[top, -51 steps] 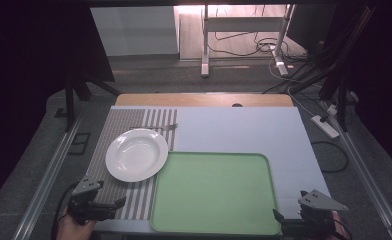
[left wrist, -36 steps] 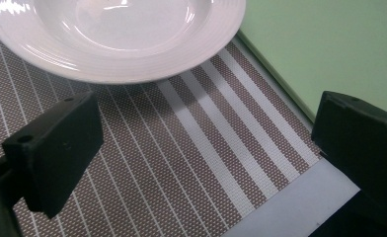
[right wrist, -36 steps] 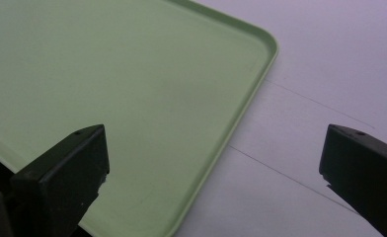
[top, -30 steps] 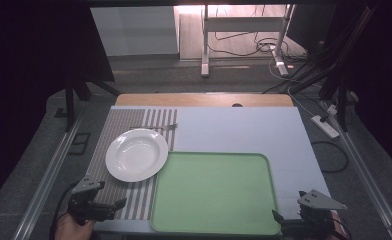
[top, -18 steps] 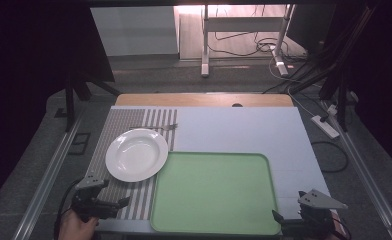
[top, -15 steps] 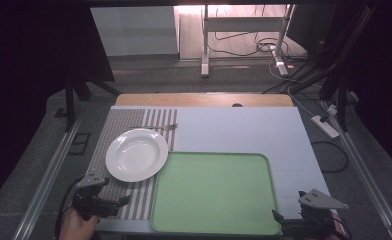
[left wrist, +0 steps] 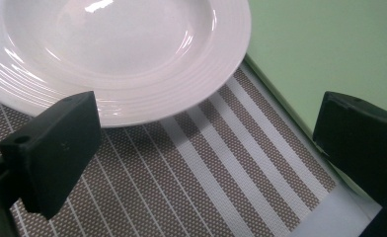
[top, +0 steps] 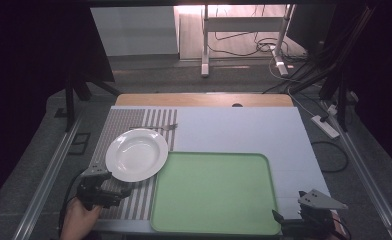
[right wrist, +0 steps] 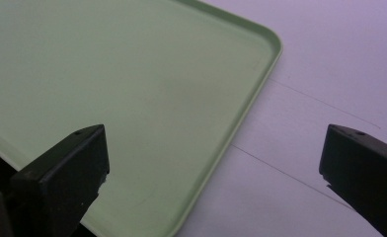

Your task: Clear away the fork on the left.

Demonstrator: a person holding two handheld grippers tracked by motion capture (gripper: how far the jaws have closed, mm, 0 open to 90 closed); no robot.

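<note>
High view: I see the left gripper (top: pixel 115 192) over the striped placemat (top: pixel 134 200), just short of the white plate (top: pixel 136 154). Plate sits on the placemat, its rim touching the green tray (top: pixel 214 192). Right gripper (top: pixel 284 222) at the tray's near right corner on the worktop (top: pixel 244 130).

Left gripper view: jaws spread wide, plate rim (left wrist: pixel 132 59) just ahead.

Right gripper view: jaws spread wide, straddling the tray's edge (right wrist: pixel 132 98).
</note>
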